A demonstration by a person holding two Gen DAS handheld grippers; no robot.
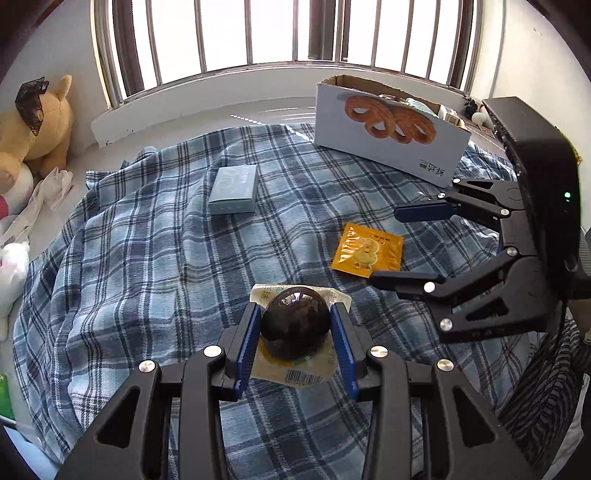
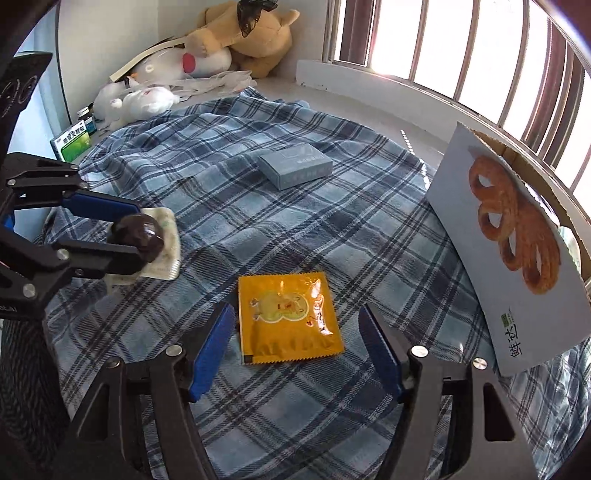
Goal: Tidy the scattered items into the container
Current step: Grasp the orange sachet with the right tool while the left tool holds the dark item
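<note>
My left gripper (image 1: 295, 312) is shut on a packaged dark egg (image 1: 295, 328), held just above the plaid blanket; the egg also shows in the right wrist view (image 2: 138, 230). My right gripper (image 2: 295, 321) is open, its fingers either side of a flat yellow sachet (image 2: 288, 314) lying on the blanket; the sachet shows in the left wrist view (image 1: 367, 249). A light-blue small box (image 1: 234, 188) lies further back (image 2: 295, 166). The container, a cardboard box printed with pretzels (image 1: 391, 129), stands at the back right (image 2: 517, 258) with some items inside.
A blue plaid blanket (image 1: 147, 277) covers the surface. Plush toys (image 2: 240, 37) and plastic bags (image 2: 140, 99) sit in the far corner. A green medicine box (image 2: 72, 142) and small bottles stand at the left edge. A barred window (image 1: 288, 33) runs behind.
</note>
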